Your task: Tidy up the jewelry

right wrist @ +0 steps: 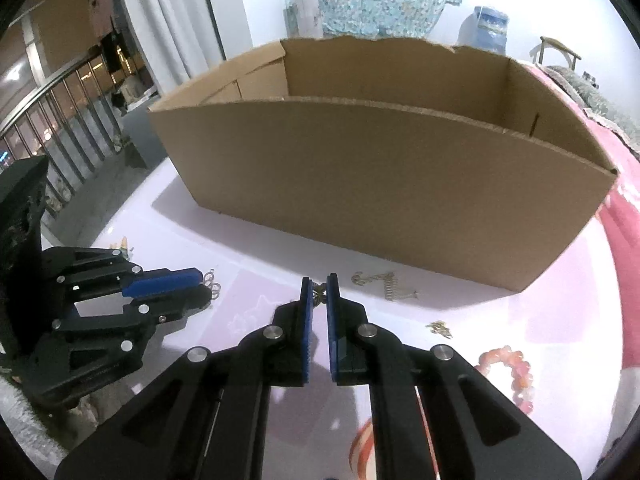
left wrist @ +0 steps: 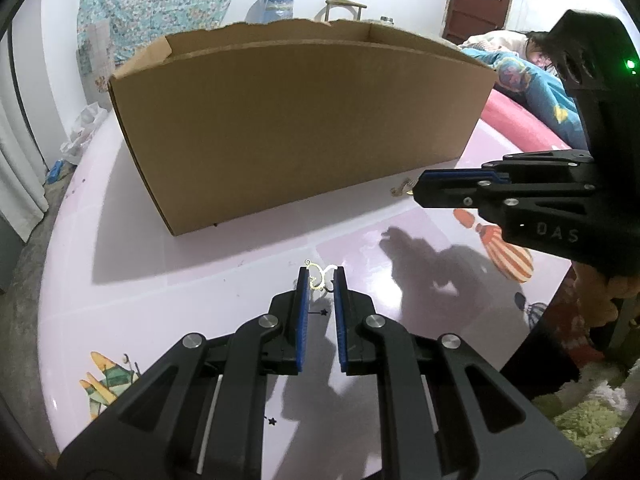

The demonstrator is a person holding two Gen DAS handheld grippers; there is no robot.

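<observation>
Jewelry lies scattered on a pink table [right wrist: 248, 320] in front of one open cardboard box [right wrist: 380, 208], and each of the two grippers pinches a piece. The left gripper [left wrist: 320, 280] is clamped on a small gold earring [left wrist: 319, 276] at its blue fingertips, low over the tabletop. The right gripper [right wrist: 319, 292] is closed on a small dark-gold piece [right wrist: 319, 295], which pokes out past its tips in the left wrist view.

On the table I count three loose items: a chain with coiled springs [right wrist: 386, 285] just before the box wall, a little gold cluster [right wrist: 440, 328] nearer, and one pink bead bracelet [right wrist: 516, 376] near the table's right edge.

Bare tabletop lies between the grippers and the box's near wall; the box top stands open.

Only the right wrist view shows the loose pieces and the box's inside; only the left wrist view shows a person lying [left wrist: 532, 50] beyond the box.
</observation>
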